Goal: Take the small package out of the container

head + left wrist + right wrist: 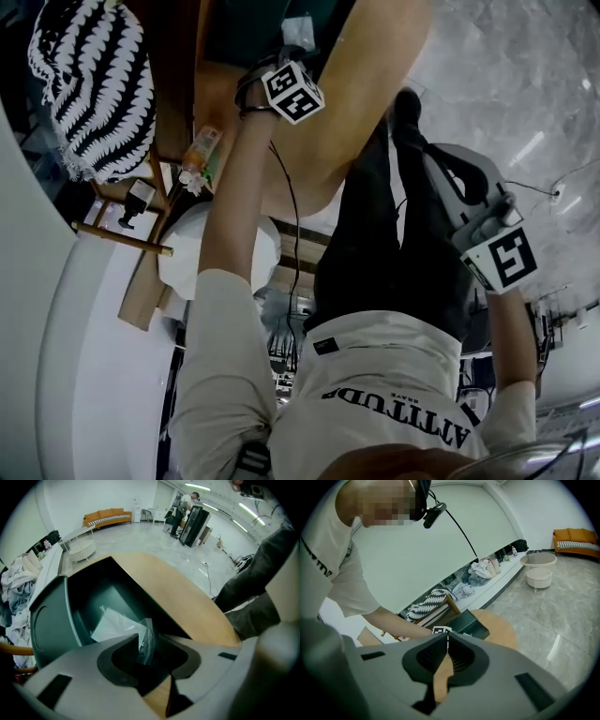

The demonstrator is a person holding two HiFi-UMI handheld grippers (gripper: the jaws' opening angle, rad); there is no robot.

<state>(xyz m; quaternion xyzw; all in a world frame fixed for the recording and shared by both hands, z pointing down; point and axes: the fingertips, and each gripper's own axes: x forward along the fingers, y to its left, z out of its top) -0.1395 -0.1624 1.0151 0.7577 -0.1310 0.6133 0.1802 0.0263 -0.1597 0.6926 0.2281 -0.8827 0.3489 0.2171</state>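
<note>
A dark green container [56,616] stands open on a round wooden table [187,597]. Inside it lies a small package of clear plastic [115,625]. One crumpled corner of the package rises between the jaws of my left gripper [149,640]. That gripper reaches into the container's mouth with its jaws apart, and the pads do not visibly press on the plastic. In the head view only its marker cube [292,91] shows over the table. My right gripper [443,638] is held back from the table, shut with nothing in it, looking at the container [468,623].
A wooden chair with a striped black-and-white cushion [94,84] stands beside the table. Clothes are piled on a ledge [16,588]. A white round side table [79,548] and an orange sofa [107,515] stand further off. The person's dark trouser legs [253,592] are by the table's edge.
</note>
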